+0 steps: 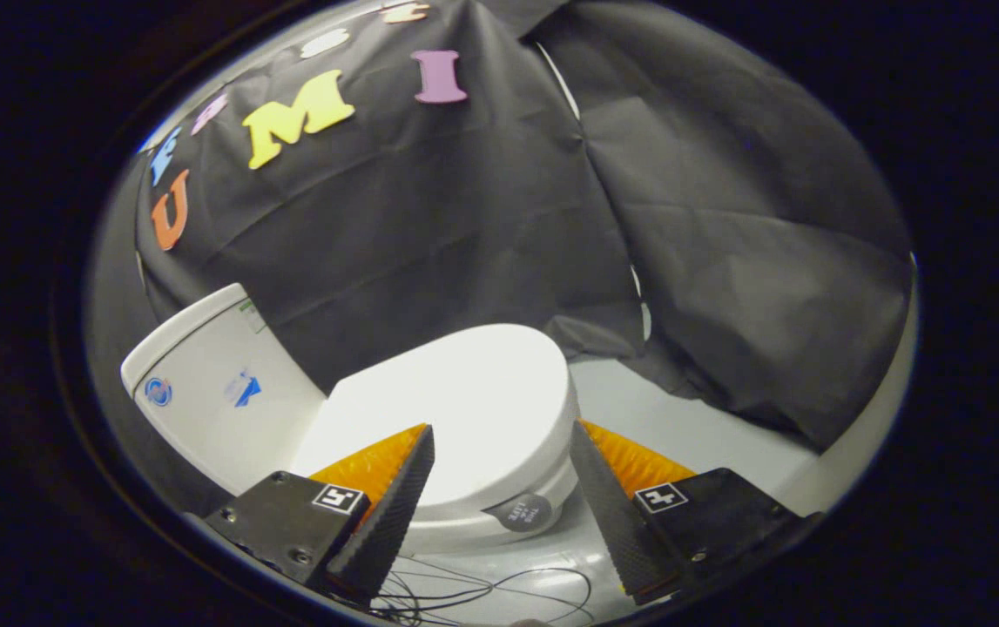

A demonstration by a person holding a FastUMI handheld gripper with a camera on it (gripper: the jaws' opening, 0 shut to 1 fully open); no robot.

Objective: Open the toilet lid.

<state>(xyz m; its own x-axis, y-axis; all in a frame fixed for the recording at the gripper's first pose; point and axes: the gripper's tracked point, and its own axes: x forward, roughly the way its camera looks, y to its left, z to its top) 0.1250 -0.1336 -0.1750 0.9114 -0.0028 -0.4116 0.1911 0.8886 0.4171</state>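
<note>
A white toilet stands just ahead of my fingers, its lid [464,401] lying flat and shut over the bowl [499,518]. The white tank [212,383] rises behind it, off to the left. My gripper [503,444] is open, its fingers wide apart and hovering above the lid's front part. One fingertip [416,457] overlaps the lid's near left side, the other fingertip [582,448] sits by its right rim. Nothing is held between them. A round grey sticker [523,512] is on the bowl's front, below the lid edge.
Black cloth walls hang behind and to the right of the toilet. A pale floor [708,427] runs to the right of the bowl. Thin dark cables [482,592] lie on the floor in front of the toilet, under my fingers.
</note>
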